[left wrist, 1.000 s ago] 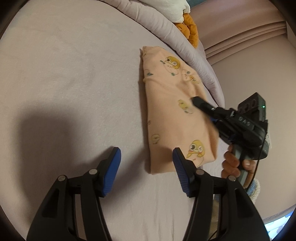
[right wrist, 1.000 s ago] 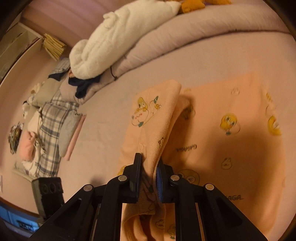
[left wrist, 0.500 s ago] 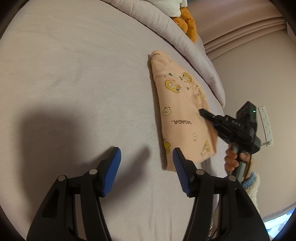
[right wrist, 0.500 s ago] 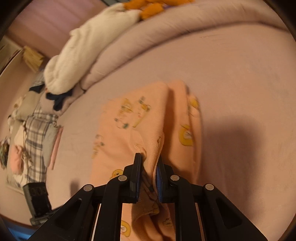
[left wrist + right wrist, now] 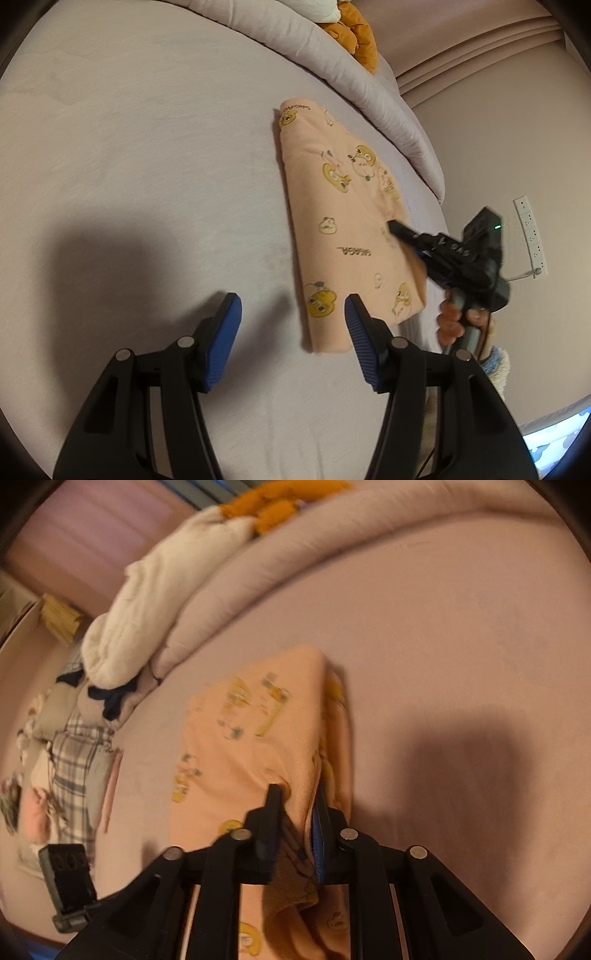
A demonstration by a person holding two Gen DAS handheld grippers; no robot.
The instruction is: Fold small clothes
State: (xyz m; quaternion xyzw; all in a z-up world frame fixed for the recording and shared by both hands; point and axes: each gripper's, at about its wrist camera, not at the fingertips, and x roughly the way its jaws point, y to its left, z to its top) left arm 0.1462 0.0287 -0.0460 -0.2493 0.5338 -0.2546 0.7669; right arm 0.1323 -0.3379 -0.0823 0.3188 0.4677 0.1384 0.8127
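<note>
The peach garment (image 5: pixel 343 229), printed with small cartoon animals, lies folded into a long narrow strip on the bed (image 5: pixel 140 155), just ahead and to the right of the left tool (image 5: pixel 291 325). The right tool (image 5: pixel 295 812) is clamped narrow on a gathered edge of that cloth, a fold of fabric pinched between its pads and bunching up behind them. The left tool stands about half wide with nothing between its pads, hovering over bare sheet with its right pad just beside the strip's near corner.

Judging from this, the risk is in the letting go: the pinched edge is lifted and rumpled, so if the right tool opens while raised, the top layer may slump off line and spoil the fold. A sideways tug could also drag the whole strip across the smooth sheet, since nothing pins it down.

The bed carries a pale mauve sheet, taut and plain. Beyond the right tool a rolled duvet (image 5: pixel 332 542) runs along the far edge, with a white fleece (image 5: pixel 147 602) and something orange (image 5: pixel 280 506) on it. Left of it, other clothes (image 5: pixel 74 768) lie heaped.
</note>
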